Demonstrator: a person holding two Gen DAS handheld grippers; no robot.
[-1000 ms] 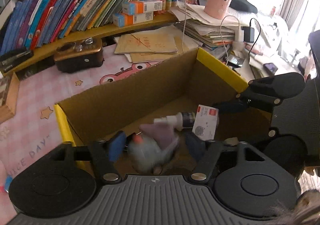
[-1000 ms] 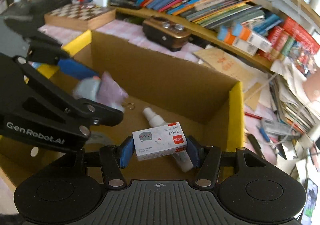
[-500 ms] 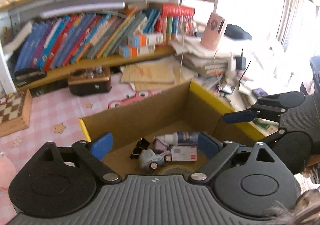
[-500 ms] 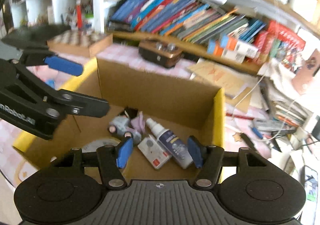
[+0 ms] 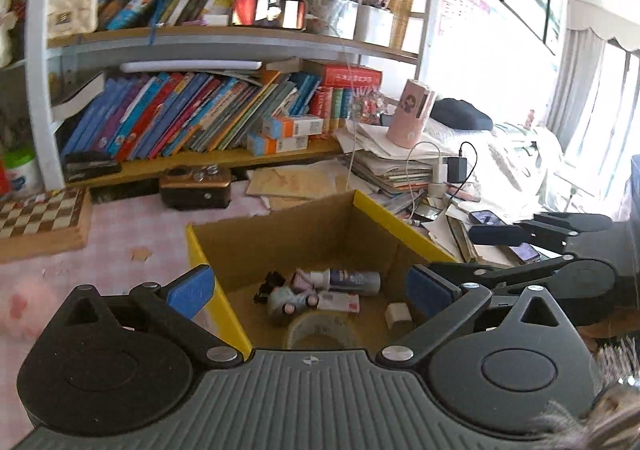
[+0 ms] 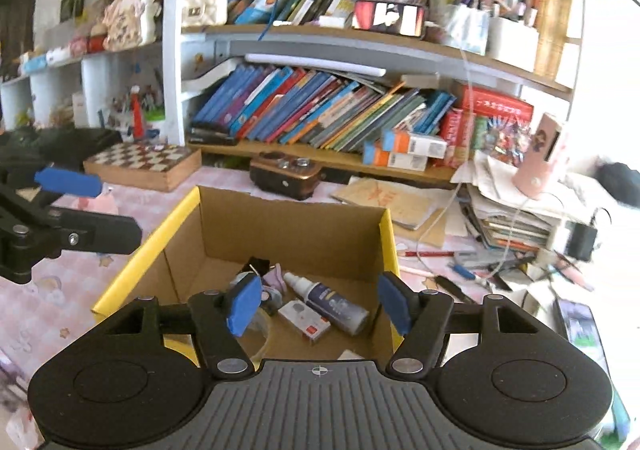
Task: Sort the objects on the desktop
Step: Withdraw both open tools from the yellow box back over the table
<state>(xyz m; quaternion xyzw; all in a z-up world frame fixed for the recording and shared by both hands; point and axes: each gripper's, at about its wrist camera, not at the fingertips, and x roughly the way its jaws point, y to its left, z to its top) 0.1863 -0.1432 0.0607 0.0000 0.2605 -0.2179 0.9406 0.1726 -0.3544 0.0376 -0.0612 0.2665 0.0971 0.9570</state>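
Both your grippers are empty right now: left gripper (image 5: 308,290) and right gripper (image 6: 320,306) both have jaws opening with nothing between them, hanging above the cardboard box (image 6: 296,218). The toy car (image 5: 286,300), spray bottle (image 6: 332,300) and small carton (image 6: 306,320) sit inside. Next target's probably the pen clutter (image 6: 460,270) lying crosswise on the desk just right of the box, so your right hand's closer.
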